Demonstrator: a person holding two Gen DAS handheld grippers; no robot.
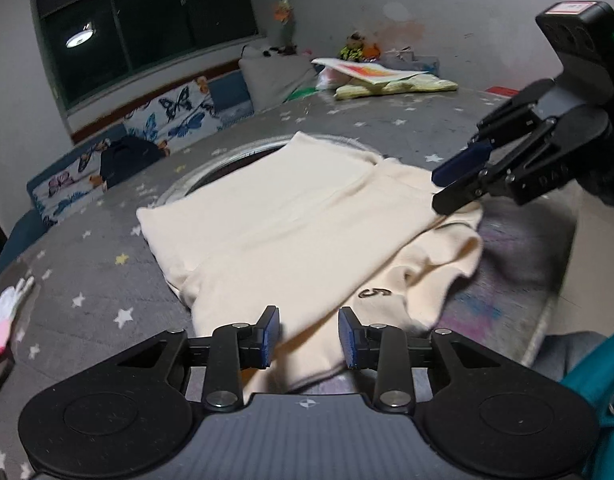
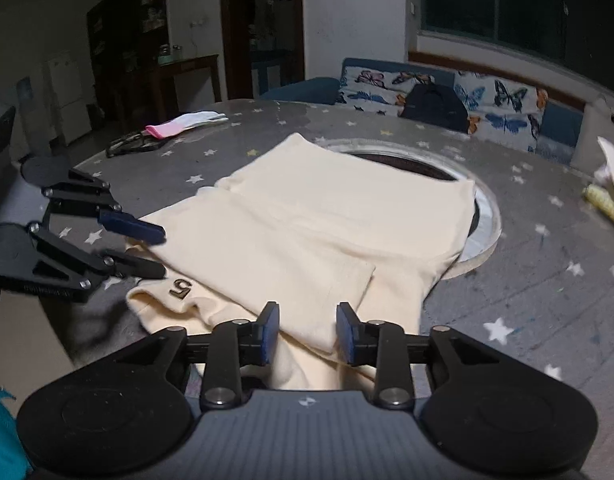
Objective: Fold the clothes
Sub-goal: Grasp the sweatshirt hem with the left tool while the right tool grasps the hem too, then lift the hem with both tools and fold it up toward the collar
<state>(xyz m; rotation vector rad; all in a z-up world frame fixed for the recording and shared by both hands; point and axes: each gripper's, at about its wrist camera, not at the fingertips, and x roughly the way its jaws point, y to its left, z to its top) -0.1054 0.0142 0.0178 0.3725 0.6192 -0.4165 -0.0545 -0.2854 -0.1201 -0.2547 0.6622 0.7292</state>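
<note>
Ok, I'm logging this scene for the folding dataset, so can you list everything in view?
cream garment: one, cream with a dark "5" mark, partly folded, mid-table, over the round opening's edge
table: one, grey cover with stars
round opening: one, silver-rimmed, table centre
glove: one, white and pink, far table edge in the right wrist view
yellow cloth: one, pale yellow, far side of table, under a printed sheet
butterfly cushions: blue and white, bench under the window
dark bag: one, navy, on the bench
left tongs: black, blue pads, open over the garment's near edge
right tongs: black, blue pads, open over the garment's near edge
</note>
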